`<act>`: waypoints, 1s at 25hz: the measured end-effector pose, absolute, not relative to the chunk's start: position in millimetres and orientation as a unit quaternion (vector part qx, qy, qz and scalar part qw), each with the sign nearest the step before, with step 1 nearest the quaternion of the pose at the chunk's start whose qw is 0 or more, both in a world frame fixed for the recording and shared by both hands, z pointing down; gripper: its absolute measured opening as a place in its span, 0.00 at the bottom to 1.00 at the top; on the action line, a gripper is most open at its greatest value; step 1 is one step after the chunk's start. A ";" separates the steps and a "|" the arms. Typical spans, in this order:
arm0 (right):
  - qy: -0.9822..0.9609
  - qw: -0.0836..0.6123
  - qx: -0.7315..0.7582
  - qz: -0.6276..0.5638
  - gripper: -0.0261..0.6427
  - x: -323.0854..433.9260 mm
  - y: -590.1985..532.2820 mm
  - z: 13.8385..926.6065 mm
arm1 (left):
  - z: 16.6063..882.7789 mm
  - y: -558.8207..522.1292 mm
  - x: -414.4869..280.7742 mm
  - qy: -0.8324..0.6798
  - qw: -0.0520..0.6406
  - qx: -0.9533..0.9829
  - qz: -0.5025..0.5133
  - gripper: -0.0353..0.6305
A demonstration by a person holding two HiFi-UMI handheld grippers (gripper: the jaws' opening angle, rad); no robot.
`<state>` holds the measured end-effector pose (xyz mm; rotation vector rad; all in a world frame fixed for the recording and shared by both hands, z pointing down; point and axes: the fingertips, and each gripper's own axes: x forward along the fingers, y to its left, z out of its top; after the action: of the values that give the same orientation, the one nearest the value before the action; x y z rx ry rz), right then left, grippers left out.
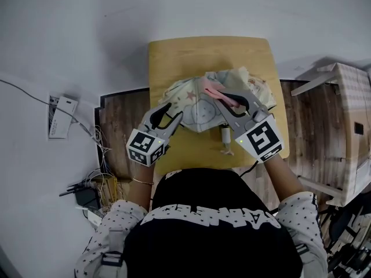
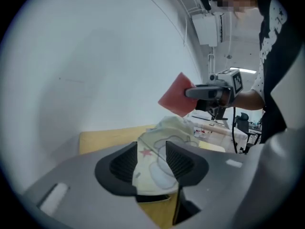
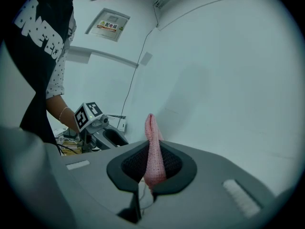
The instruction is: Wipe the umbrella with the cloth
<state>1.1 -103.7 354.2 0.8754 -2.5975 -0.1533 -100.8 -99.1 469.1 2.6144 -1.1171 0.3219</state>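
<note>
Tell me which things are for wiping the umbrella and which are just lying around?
For the job:
- umbrella, folded on the yellow table
- pink cloth, pinched in the right gripper
- left gripper, open at the umbrella's edge

Just lying about:
- white box
- cables
- wooden crate

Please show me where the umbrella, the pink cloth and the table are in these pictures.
umbrella (image 1: 194, 106), head view, middle of its patterned canopy.
pink cloth (image 3: 153, 151), right gripper view, middle of the upright strip.
table (image 1: 174, 57), head view, bare far-left part of its top.
</note>
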 end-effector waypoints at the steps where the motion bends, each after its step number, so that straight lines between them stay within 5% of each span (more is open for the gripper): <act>1: -0.930 0.197 0.306 -0.054 0.09 -7.8 -102.6 355.7 | 472.9 -102.8 -111.5 -0.395 0.137 0.900 0.121 0.31; 18: -0.928 0.225 0.296 0.014 0.09 -80.1 -116.5 414.9 | 537.6 -134.0 -150.5 -0.371 0.199 0.892 0.166 0.30; 25: -0.916 0.239 0.319 0.043 0.09 -91.0 -140.5 443.0 | 537.4 -130.4 -149.2 -0.364 0.207 0.894 0.159 0.08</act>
<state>-91.0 -140.5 443.0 0.8738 -2.5095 0.1175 -149.2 -130.4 537.4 2.4894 -1.0143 0.4424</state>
